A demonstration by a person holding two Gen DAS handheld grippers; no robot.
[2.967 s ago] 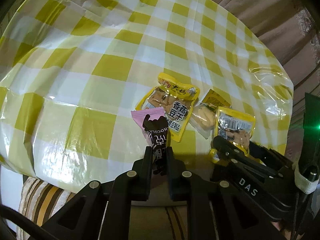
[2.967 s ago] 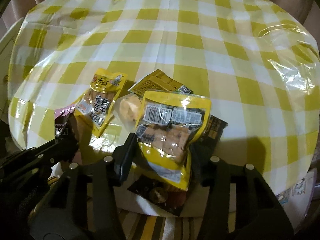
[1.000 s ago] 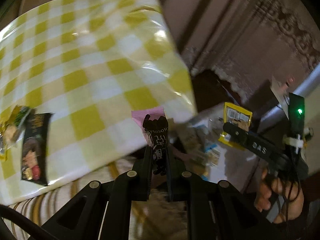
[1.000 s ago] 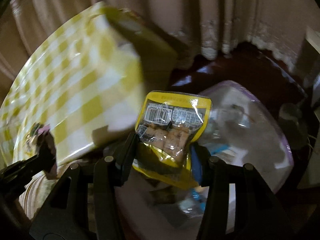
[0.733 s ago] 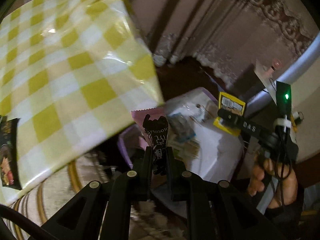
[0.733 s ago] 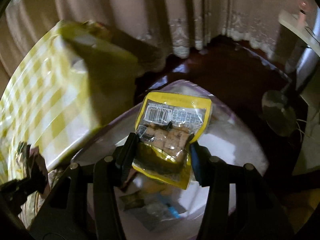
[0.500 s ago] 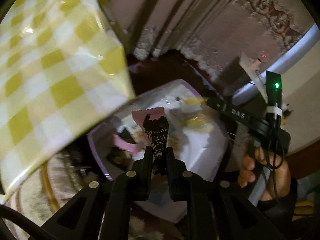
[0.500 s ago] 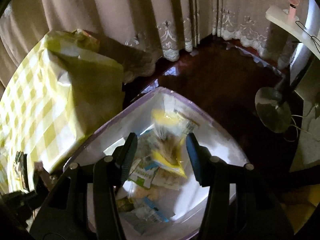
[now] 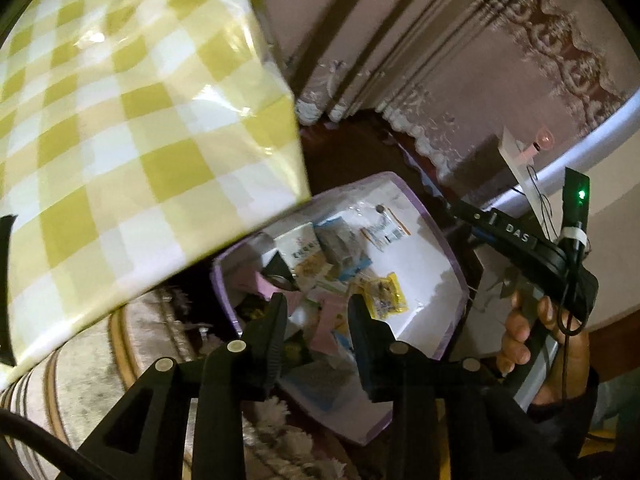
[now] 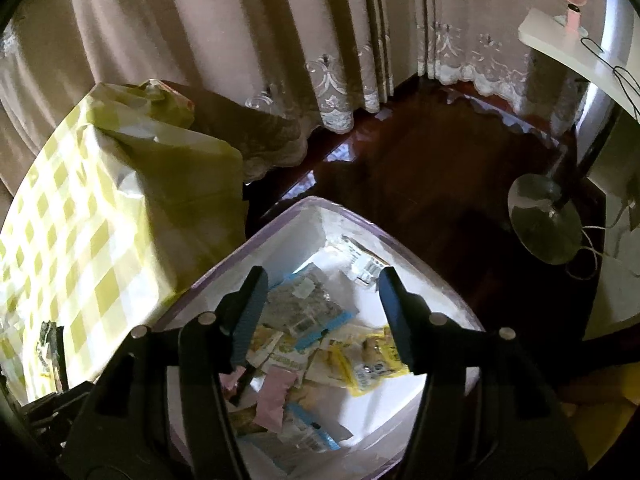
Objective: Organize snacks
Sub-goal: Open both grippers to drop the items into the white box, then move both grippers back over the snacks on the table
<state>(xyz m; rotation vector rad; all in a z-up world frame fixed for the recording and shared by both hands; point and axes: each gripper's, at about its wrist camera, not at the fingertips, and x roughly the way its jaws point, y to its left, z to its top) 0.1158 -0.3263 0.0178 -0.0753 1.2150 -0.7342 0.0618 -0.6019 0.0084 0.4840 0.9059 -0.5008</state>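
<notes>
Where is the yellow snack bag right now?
The yellow snack bag lies inside the white bin on the floor, on the right of the snack pile, beside a pink packet.

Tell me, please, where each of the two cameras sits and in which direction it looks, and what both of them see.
Left wrist: sits on the left gripper, looks steeply down at the purple-rimmed bin beside the checked table; shows its open, empty fingers and the hand holding the right gripper.
Right wrist: sits on the right gripper, looks steeply down into the same bin toward the curtains; shows its open, empty fingers.
Shared: the bin, the yellow packet inside it, the table.
</notes>
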